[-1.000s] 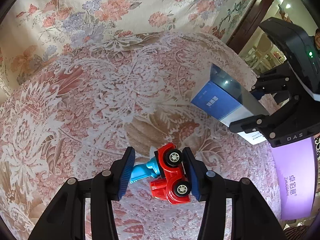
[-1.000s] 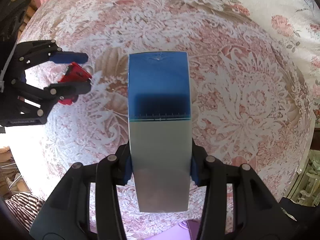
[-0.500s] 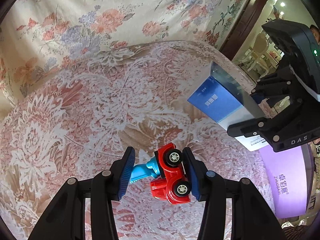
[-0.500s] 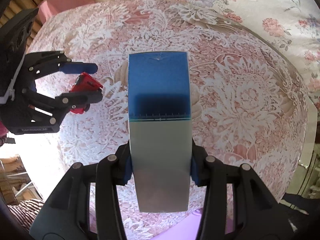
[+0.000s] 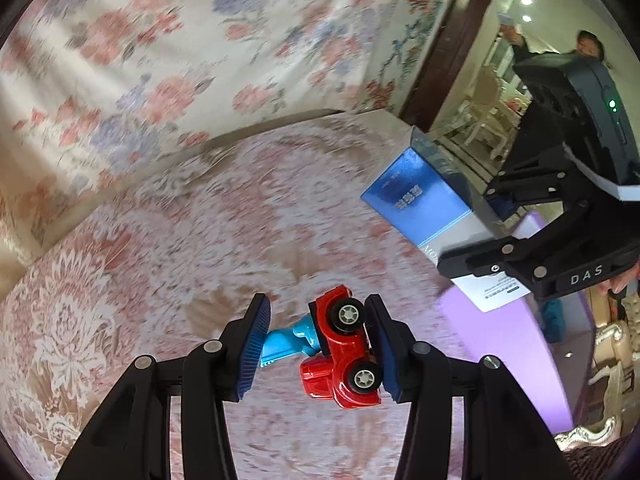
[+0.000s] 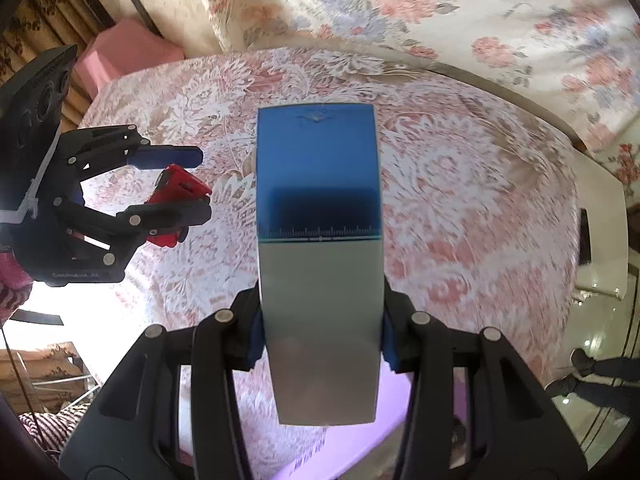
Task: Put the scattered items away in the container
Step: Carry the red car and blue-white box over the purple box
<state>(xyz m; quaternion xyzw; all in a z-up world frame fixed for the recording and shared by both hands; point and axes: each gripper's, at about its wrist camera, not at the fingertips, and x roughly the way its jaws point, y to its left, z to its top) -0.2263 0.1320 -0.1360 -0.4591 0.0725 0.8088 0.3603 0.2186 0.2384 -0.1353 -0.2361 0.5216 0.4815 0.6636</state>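
Note:
My left gripper (image 5: 316, 348) is shut on a red toy truck with a blue arm (image 5: 340, 352), held on its side above the lace-covered bed. My right gripper (image 6: 320, 340) is shut on a tall blue and grey box (image 6: 318, 240). In the left wrist view the right gripper (image 5: 540, 248) holds that box (image 5: 424, 204) over the near end of the purple container (image 5: 516, 360) at the right. In the right wrist view the left gripper (image 6: 168, 184) with the red truck (image 6: 176, 196) is at the left, and a strip of the purple container (image 6: 394, 404) shows below the box.
The bed has a pink and white lace cover (image 5: 160, 264) with a floral wall (image 5: 180, 40) behind it. A dark door frame (image 5: 452, 40) and a person (image 5: 584, 44) are at the far right. A pink stool (image 6: 128, 56) stands at the far left.
Both grippers have risen and drawn back from the bed, still holding the truck and the box. The box now hangs over the purple container's near end.

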